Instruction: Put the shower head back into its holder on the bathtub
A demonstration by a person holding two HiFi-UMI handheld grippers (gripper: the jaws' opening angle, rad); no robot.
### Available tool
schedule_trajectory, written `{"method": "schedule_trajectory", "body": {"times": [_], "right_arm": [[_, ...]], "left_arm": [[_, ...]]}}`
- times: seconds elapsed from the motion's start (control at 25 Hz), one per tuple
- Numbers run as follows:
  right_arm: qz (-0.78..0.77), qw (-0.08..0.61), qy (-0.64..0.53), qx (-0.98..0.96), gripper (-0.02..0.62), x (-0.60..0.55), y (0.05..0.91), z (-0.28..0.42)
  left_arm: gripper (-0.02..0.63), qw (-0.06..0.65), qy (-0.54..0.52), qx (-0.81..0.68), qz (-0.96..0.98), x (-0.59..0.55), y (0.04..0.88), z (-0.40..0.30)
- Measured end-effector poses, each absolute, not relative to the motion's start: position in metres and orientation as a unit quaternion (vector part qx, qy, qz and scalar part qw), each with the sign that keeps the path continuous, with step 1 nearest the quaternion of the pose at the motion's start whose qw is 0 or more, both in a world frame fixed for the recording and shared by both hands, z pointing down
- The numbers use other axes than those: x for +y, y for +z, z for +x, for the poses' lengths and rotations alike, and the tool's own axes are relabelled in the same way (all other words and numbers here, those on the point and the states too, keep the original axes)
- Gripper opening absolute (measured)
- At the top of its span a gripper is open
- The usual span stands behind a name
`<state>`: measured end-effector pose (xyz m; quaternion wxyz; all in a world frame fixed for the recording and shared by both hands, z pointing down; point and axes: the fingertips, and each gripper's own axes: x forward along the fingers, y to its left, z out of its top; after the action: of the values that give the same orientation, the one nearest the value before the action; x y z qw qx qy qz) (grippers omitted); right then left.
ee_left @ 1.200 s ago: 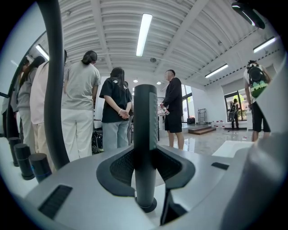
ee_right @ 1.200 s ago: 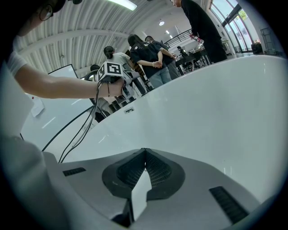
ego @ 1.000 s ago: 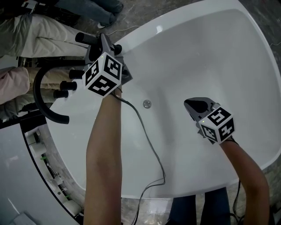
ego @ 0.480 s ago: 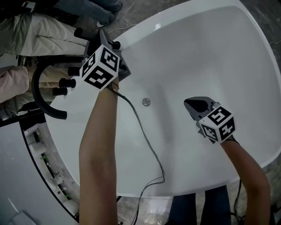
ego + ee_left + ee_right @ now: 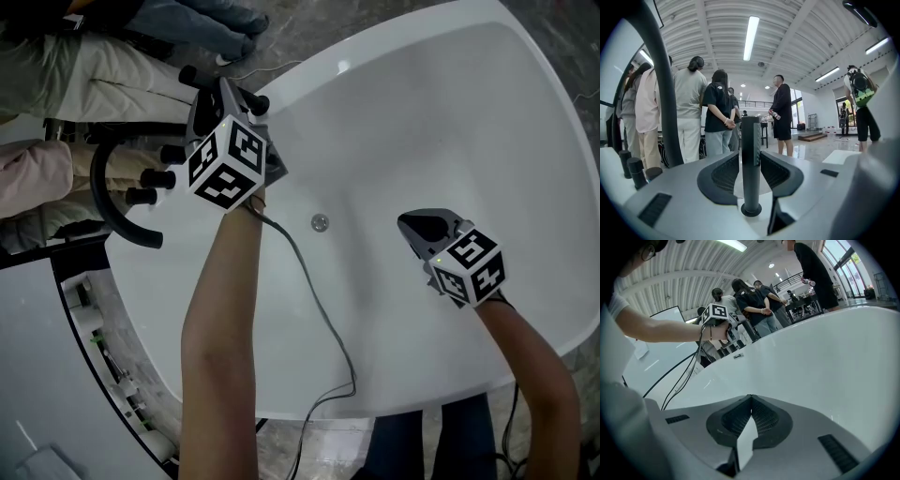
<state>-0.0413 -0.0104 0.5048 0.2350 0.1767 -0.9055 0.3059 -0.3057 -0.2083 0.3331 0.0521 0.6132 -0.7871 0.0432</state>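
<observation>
left gripper (image 5: 751, 164): clamped on the shower head (image 5: 750, 136), a dark stick standing upright between my pads

where it is: far left rim of the bathtub (image 5: 450, 112), right in among the black tap knobs (image 5: 141, 197); honestly can't pick out the holder itself from any view

right gripper (image 5: 749, 398): jaws together, nothing in them, hanging over the tub's inside at the near right, well apart from all this

slip risk: it's a smooth round handle pinched from two sides only, so I reckon a bump on the way in could twist it or let it slide in the pads

miss risk: my own gripper covers the spot from above, so I'd be lowering half blind; set it beside the holder and it probably tips into the tub or off the outer side

snag risk: knobs and the curved spout (image 5: 108, 211) sit just beside my jaws, easy to catch one; my cable (image 5: 314, 300) also trails across the tub

edges: rim is narrow here, basin drops away to the right, floor and standing people (image 5: 689, 108) to the left

open room: loads to the right over the tub and straight up, hardly any to the left
</observation>
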Motion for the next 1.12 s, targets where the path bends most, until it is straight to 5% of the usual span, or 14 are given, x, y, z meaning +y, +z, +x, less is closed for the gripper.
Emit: {"method": "schedule_trajectory", "body": {"times": [0.56,0.8,1.12], "right_arm": [[0.189,0.185,0.263,-0.928,0.008,-0.025,0.393,-0.066],[0.202,0.158,0.229,-0.939,0.007,-0.004,0.302,-0.076],[0.228,0.119,0.208,-0.944,0.006,0.059,0.184,-0.077]], "left_arm": [[0.12,0.042,-0.056,-0.737,0.672,-0.083,0.228,-0.247],[0.008,0.056,-0.068,-0.758,0.646,0.011,0.18,-0.223],[0.003,0.07,0.023,-0.74,0.668,0.111,0.119,-0.18]]}}
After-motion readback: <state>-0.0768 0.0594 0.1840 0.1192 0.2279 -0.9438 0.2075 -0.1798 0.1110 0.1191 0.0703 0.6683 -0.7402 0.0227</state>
